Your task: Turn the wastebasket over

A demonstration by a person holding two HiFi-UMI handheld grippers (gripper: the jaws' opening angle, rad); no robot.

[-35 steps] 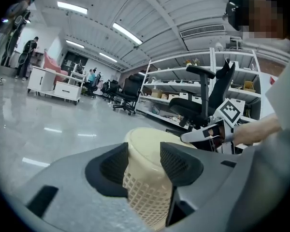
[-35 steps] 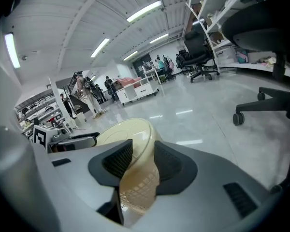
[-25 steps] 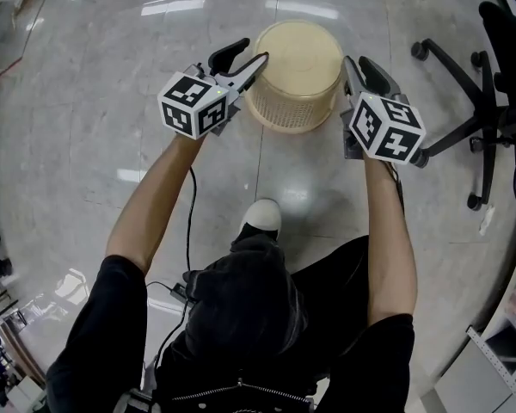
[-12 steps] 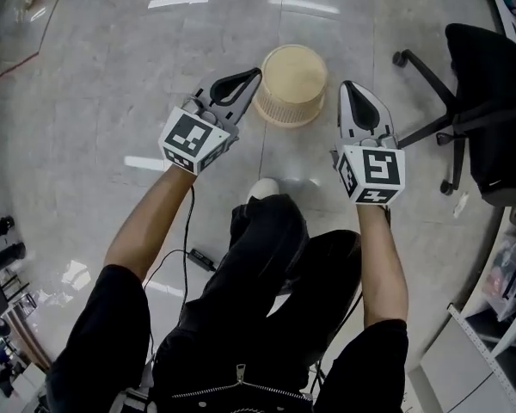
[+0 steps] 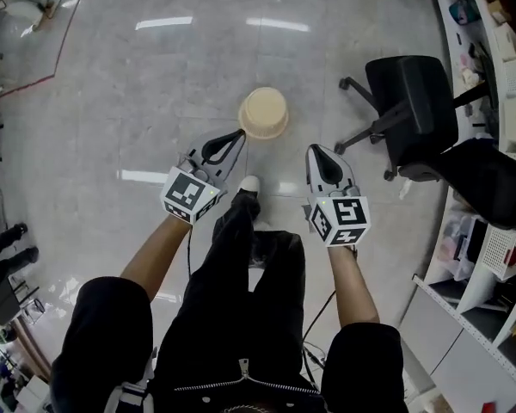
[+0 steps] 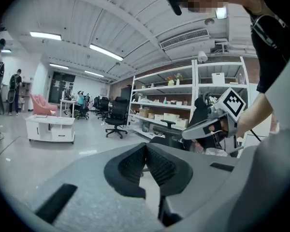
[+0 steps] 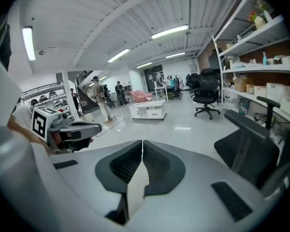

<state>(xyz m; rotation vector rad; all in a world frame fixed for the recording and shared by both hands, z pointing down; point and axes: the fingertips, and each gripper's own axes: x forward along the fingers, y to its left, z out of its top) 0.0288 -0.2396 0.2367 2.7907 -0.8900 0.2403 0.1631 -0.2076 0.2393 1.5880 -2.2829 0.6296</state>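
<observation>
The beige wastebasket [image 5: 263, 113] stands on the floor far below, with a flat pale face up and a wider latticed rim around it. My left gripper [image 5: 239, 133] is held high above the floor, near and left of the basket in the head view, shut with nothing between its jaws. My right gripper [image 5: 314, 149] is level with it on the right, also shut and empty. In the left gripper view the shut gripper [image 6: 146, 146] looks across the room, as does the other gripper [image 7: 142, 143] in the right gripper view. Neither gripper touches the basket.
A black office chair [image 5: 413, 110] stands right of the basket. Shelves and bins [image 5: 499, 231] line the right side. A red cable [image 5: 34, 80] runs over the floor at far left. The person's legs and a shoe [image 5: 249, 183] are between the grippers.
Both grippers left the basket's sides and rose high as the person stood up. Their jaws went from open to shut. The basket stays on the floor.
</observation>
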